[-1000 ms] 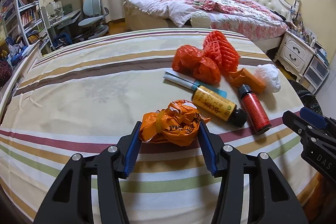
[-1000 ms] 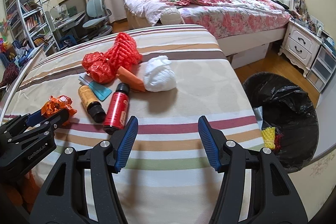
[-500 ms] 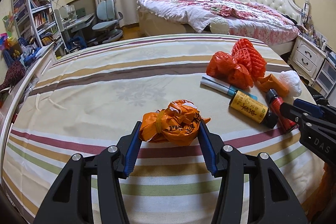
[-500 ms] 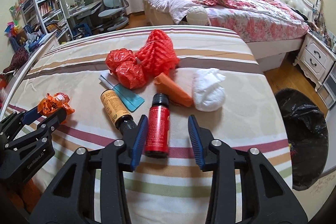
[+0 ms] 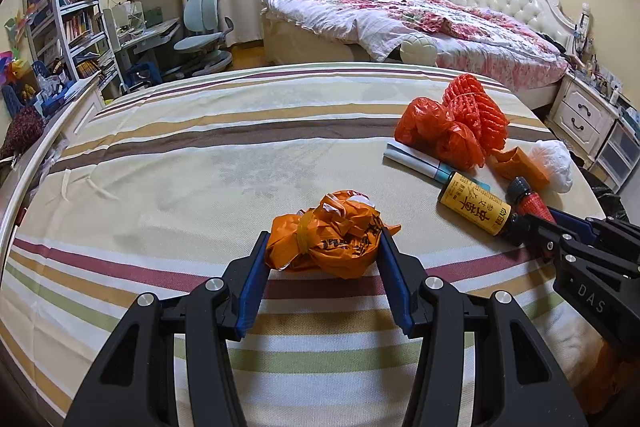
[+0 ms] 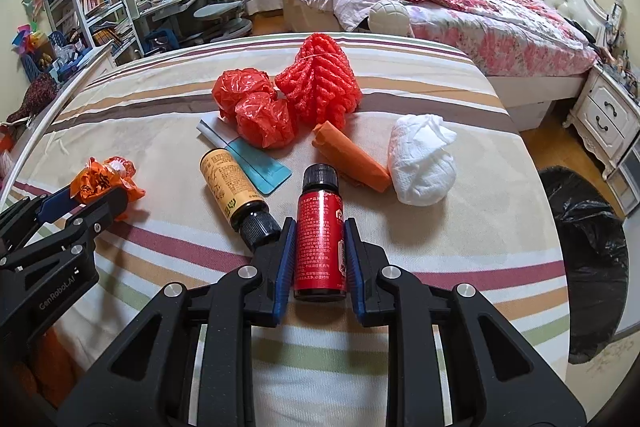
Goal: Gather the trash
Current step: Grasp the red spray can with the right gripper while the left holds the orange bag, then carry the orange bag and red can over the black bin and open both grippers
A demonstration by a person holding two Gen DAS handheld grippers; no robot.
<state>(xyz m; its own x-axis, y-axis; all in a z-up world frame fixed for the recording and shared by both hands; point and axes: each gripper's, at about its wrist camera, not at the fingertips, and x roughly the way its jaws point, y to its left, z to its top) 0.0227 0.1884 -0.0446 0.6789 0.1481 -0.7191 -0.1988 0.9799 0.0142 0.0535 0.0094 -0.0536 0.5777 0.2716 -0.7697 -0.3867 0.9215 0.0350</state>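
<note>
Orange bag (image 5: 326, 239), crumpled, is clamped between the pads of the left gripper (image 5: 322, 267) on the striped bed (image 5: 180, 155); the red bottle (image 6: 319, 239) is pinched by the right gripper (image 6: 318, 259), its jaws closed onto it. Neither is yet lifted or binned. Left lying: one yellow bottle (image 6: 232, 187), two red bags (image 6: 250, 107), one net (image 6: 320, 83), one orange wrapper (image 6: 352, 161), one white wad (image 6: 422, 163). One bin (image 6: 588, 259) waits at right.
</note>
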